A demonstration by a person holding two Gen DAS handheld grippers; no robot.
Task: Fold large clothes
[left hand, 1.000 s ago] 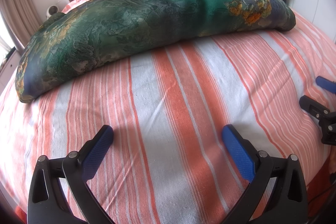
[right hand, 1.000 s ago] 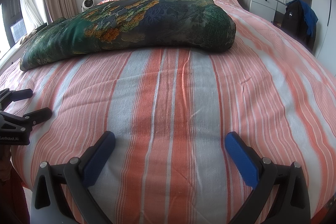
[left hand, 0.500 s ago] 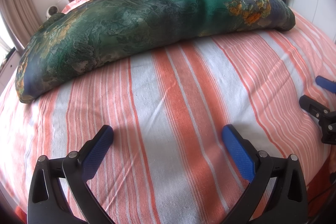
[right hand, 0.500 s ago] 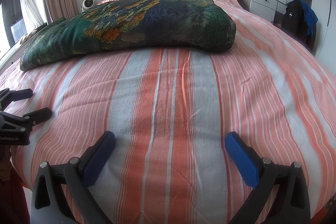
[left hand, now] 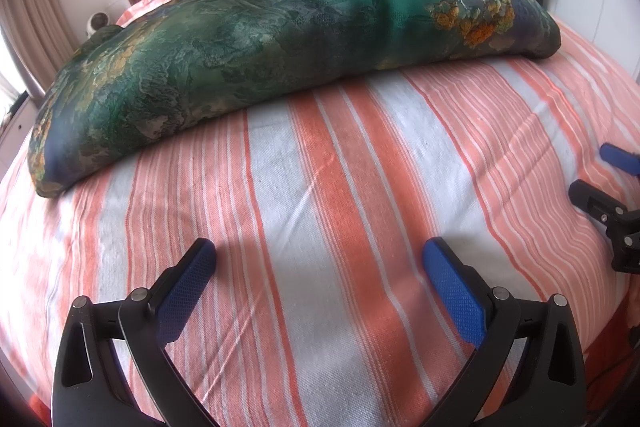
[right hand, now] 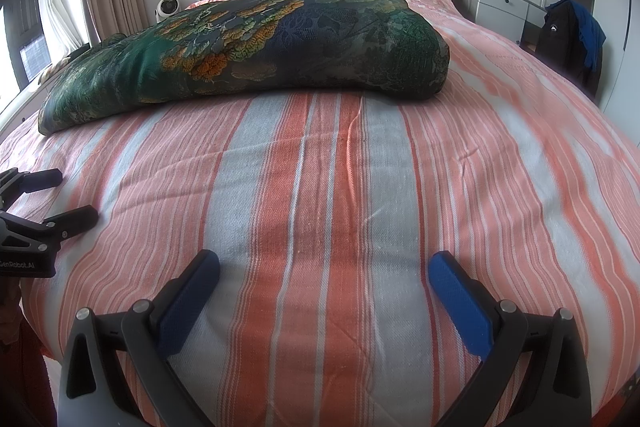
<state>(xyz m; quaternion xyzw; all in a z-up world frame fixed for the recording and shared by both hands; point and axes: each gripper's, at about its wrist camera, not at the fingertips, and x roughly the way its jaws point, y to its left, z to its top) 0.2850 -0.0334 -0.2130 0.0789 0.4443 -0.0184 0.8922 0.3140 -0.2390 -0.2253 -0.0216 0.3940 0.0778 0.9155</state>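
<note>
Both grippers, left (left hand: 320,271) and right (right hand: 324,273), wide open, empty; fan (right hand: 167,7) clear only from right.

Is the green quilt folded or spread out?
Folded: the quilt lies as a thick, rounded bundle across the bed, which shows bare around it.

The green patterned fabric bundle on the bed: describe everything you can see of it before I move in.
The green patterned fabric bundle is a long, puffy, folded mass lying crosswise on the striped bedspread, between the grippers and the headboard. The cloth looks silky and woven, dark green and navy with orange and gold floral patches. Its near edge is rounded like a fold, and its ends taper down onto the bed. Only the bedspread touches it. The left gripper and right gripper hover open, well short of it.
</note>
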